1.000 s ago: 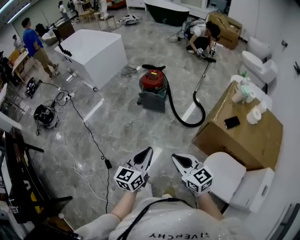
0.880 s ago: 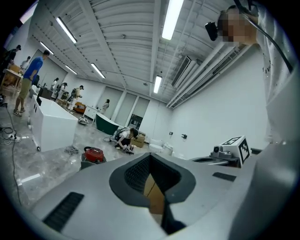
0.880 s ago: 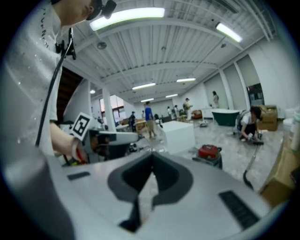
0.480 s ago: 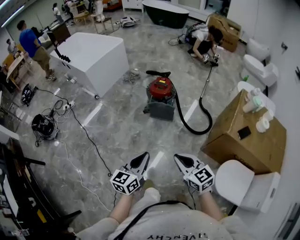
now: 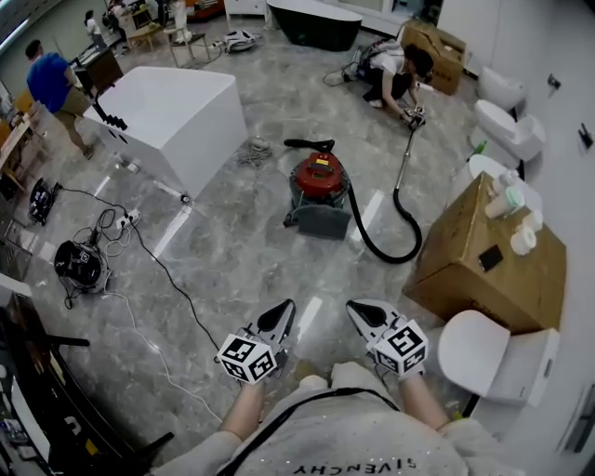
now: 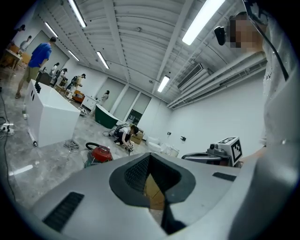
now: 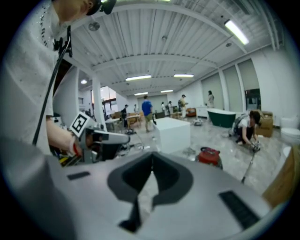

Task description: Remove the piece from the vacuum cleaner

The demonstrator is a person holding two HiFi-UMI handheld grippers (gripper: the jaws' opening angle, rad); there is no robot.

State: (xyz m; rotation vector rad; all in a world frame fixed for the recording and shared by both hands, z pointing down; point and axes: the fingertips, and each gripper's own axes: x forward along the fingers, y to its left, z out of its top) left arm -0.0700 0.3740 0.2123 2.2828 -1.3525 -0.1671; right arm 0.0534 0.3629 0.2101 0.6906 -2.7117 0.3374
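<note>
1. Low in the head view, two grippers are held side by side over the grey marble floor (image 5: 242, 251): the left gripper (image 5: 284, 311) and the right gripper (image 5: 359, 311).
2. Both pairs of jaws are pressed together with nothing caught between them. Each gripper view shows only the room beyond its closed tips.
3. One vacuum cleaner (image 5: 316, 181), a red drum on a grey base, stands on the floor well ahead of both grippers. Neither gripper touches it.
4. One black hose (image 5: 395, 261) loops from the drum out to the right. It joins one slim metal wand (image 5: 405, 158), which runs away to one crouching person (image 5: 395, 65) at its far end.
5. One large white block (image 5: 172, 107) stands to the left of the vacuum cleaner, with one small coil of cable (image 5: 253, 149) on the floor between them.
6. One person in a blue top (image 5: 48, 84) stands beyond that block at the left edge. Other figures further back are too small to count.
7. Two cardboard boxes are in sight. The big cardboard box (image 5: 465, 270) sits just right of the hose loop and carries one dark phone (image 5: 491, 257) and a few pale containers. The smaller box (image 5: 437, 46) lies behind the crouching person.
8. Three white toilets can be made out along the right side. The nearest toilet (image 5: 483, 358) is just right of the right gripper, and the other two are further off.
9. One dark bathtub (image 5: 311, 23) stands at the far end.
10. One black round device (image 5: 79, 265) lies among cables at the left.
</note>
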